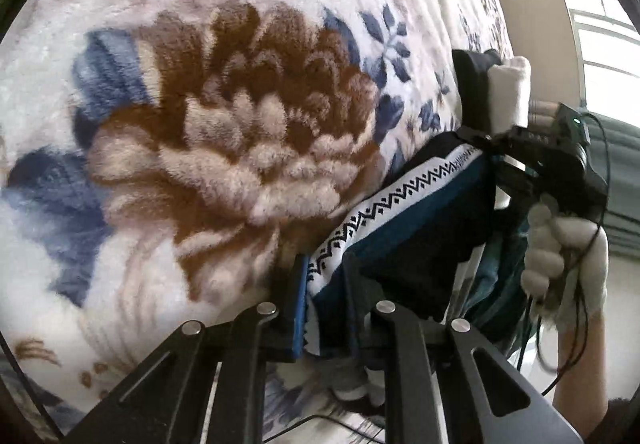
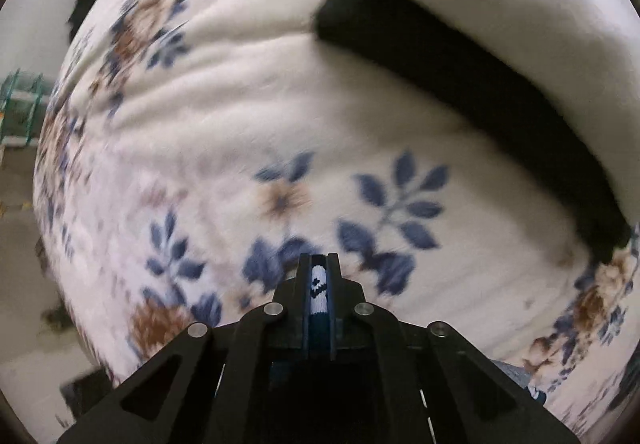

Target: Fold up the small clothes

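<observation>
Only left wrist shows white-gloved hand (image 1: 560, 252) holding right gripper (image 1: 490, 142).

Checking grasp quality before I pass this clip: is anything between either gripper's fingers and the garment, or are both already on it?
Nothing visible is in the way. The left gripper is shut on the garment's patterned band, and the right gripper pinches the same band. The blanket lies beneath.
</observation>
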{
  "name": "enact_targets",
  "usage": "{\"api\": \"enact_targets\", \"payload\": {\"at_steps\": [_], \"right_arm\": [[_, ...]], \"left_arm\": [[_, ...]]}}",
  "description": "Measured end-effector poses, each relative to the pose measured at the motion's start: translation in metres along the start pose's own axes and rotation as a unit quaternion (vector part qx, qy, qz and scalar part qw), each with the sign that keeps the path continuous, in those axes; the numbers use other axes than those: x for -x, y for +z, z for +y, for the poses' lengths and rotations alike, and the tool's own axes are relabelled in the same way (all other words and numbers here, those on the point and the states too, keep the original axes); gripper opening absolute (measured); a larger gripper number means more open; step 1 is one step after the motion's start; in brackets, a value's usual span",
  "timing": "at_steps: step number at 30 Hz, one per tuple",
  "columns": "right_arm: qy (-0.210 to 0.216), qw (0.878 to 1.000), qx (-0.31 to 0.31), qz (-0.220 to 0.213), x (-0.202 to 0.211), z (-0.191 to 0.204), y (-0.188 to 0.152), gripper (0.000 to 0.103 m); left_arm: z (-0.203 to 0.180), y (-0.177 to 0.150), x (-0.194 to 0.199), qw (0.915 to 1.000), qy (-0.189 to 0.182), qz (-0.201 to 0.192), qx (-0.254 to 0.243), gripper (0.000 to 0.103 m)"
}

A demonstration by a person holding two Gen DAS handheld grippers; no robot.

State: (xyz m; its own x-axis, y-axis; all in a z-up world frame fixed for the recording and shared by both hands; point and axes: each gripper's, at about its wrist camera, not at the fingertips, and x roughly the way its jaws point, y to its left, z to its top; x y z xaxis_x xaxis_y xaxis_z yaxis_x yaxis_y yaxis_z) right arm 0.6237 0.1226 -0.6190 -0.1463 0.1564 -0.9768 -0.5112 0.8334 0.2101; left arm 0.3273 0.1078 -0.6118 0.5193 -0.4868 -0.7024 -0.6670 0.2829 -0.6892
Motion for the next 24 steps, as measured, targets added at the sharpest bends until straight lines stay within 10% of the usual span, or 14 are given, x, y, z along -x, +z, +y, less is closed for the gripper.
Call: {"api": "enact_targets", "payload": {"at_steps": [4,7,8,10,17,24], "right_arm": [[0.047,0.998,-0.050,0.010,-0.005,-0.019,0.004,0.006],[0.103,0.993,-0.043,0.031,0.013,-0.030,0.005,0.013],[0.114,0.992,-0.043,0.023,0.026,-0.039,0.003,0.031],[0.122,0.992,-0.042,-0.004,0.058,-0.063,-0.009,0.049],[0.004,0.999,-0.044,0.006,0.099,-0.160,-0.092,0.049],[0.028,0.988,-0.151,0.019,0.062,-0.236,-0.194,0.049]], "left_arm": [[0.001,0.013,0.001,0.9996,-0.003,0.030,0.002,0.020],[0.002,0.016,0.010,0.9985,-0.023,0.042,0.025,0.055],[0.000,0.016,0.015,0.9986,-0.025,0.040,0.023,0.062],[-0.009,0.008,0.025,0.9993,-0.017,0.034,0.000,0.062],[-0.035,-0.048,0.013,0.9976,0.019,0.047,-0.048,0.062],[-0.045,-0.100,-0.036,0.9937,0.027,0.091,-0.059,0.062]]}}
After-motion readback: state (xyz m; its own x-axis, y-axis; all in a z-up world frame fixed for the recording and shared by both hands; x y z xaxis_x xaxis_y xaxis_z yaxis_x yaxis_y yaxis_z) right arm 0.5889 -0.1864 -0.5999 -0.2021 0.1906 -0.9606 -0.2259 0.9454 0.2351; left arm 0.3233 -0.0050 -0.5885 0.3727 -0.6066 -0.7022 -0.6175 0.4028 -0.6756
